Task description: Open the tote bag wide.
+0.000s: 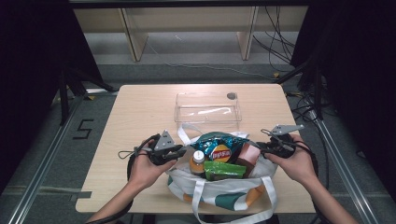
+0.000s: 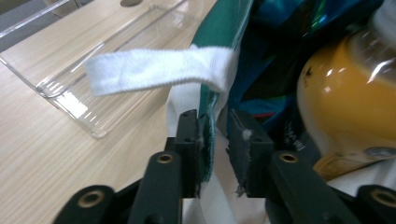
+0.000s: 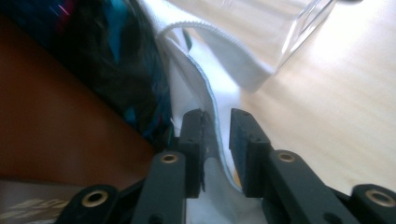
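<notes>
High view: a white-and-green fabric tote bag (image 1: 224, 189), stuffed with snacks, sits at the lower centre of the tabletop (image 1: 140, 112); the left gripper (image 1: 180, 151) and right gripper (image 1: 260, 147) flank its mouth — apparently to spread it open.

Left gripper view: jaws parted around the bag's green rim, not clenched.

Right gripper view: jaws likewise parted astride the white rim. Next, both should clamp, then pull apart.

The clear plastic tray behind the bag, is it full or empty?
Empty: the clear tray shows bare tabletop through its floor, while the snacks sit in the tote bag.
</notes>
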A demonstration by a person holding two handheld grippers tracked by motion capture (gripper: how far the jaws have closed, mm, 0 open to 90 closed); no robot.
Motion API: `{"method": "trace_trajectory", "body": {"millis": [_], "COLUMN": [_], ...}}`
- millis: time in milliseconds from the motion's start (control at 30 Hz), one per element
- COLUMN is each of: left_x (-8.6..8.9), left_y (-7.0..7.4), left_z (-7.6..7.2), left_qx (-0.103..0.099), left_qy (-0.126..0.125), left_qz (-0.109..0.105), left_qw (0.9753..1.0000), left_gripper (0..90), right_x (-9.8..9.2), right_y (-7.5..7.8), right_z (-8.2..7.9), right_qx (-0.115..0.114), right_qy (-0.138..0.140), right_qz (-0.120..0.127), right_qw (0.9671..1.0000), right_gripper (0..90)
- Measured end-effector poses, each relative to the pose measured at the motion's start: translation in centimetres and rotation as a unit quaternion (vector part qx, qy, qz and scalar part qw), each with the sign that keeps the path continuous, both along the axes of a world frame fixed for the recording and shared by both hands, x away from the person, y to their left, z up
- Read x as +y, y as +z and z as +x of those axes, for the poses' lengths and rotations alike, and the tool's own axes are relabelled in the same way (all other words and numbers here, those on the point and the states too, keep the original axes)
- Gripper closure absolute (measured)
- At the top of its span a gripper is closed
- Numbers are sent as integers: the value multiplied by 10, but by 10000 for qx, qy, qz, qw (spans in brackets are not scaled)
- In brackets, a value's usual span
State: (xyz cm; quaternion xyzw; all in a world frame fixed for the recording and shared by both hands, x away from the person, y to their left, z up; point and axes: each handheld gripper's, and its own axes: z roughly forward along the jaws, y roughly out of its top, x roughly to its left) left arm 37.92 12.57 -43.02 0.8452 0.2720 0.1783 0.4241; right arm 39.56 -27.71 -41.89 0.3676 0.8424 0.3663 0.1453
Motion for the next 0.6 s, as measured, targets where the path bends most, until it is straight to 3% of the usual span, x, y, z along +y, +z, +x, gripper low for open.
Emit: {"method": "trace_trajectory", "body": {"millis": [133,200,300,333,367,400,433,500,567,600], "left_x": [9,14,22,24,26,28,29,31,32,33], "left_y": [5,7,11,13,14,14,14,12,11,11], "left_z": [-5,-6,-10,-11,-13,-14,-16,-19,-21,-22], "left_qx": [-17,-24,-91,-144,-170,-167,-124,-60,-90,-63], "left_qy": [237,293,401,437,470,458,481,470,472,504], "left_qz": [-568,-737,-1032,-1074,-1127,-1197,-1256,-1338,-1273,-1301], "left_qw": [9981,9968,9938,9932,9924,9916,9908,9899,9907,9902], "left_gripper": [588,522,459,438,419,400,383,360,353,349], "right_x": [-5,-10,-14,-15,-16,-15,-14,-11,-11,-9], "right_y": [15,23,33,36,39,43,46,53,58,61], "right_z": [-3,-4,-4,-4,-4,-5,-5,-8,-7,-9], "right_qx": [-191,-306,-507,-483,-618,-568,-658,-537,-792,-711], "right_qy": [-265,-178,-225,-234,-297,-332,-412,-505,-404,-398], "right_qz": [343,313,557,630,679,855,942,1184,1150,1184], "right_qw": [9989,9989,9969,9966,9953,9942,9925,9902,9894,9896], "right_gripper": [663,634,567,550,537,530,525,490,482,484]}}
